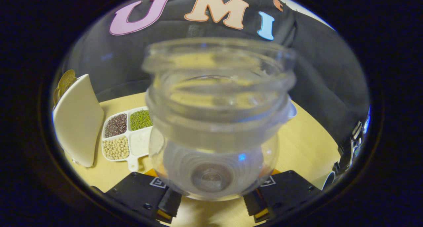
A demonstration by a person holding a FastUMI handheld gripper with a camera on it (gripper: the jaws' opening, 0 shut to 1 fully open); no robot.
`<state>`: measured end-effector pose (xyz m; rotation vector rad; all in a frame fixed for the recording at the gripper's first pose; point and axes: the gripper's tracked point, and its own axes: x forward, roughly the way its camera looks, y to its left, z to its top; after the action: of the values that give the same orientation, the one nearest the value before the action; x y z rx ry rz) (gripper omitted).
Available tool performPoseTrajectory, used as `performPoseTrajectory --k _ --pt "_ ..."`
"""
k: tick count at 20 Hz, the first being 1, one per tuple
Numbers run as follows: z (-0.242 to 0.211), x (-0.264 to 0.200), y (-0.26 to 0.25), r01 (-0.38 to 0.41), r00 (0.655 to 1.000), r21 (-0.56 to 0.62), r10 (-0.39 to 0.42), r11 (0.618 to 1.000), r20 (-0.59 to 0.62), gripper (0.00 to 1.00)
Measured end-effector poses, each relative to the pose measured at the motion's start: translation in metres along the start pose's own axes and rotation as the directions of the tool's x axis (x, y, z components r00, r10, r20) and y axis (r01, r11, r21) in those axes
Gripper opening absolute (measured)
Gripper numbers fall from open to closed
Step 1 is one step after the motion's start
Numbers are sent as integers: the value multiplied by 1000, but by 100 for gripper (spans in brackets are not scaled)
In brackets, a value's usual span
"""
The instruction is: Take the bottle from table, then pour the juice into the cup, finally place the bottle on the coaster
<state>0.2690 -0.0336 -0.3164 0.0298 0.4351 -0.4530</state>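
Tongs (pixel 211 195) sit clamped on the bottle (pixel 214 121), one finger pressing each side of its rounded lower body. It is clear, wide-mouthed and looks rigid; smooth walls will likely be slippery, so a hold low on the belly, below the ribbed neck, seems soundest. It appears nearly empty, so probably light, though glass or plastic cannot be told. The bottle is tipped away from the tongs, mouth forward, above the table (pixel 307 144). Beside it lies a white divided tray (pixel 127 134) of beans and seeds, then a white board (pixel 77 121) standing further out.
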Motion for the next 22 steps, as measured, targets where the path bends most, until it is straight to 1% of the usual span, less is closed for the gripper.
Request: performPoseTrajectory --k 7,12,22 --pt "-3 -1 -1 -12 1000 7 12 1000 -23 100" --pt "-2 -2 -4 -15 1000 1 15 1000 -12 100" --pt "2 -33 -15 -26 1000 11 26 1000 13 100"
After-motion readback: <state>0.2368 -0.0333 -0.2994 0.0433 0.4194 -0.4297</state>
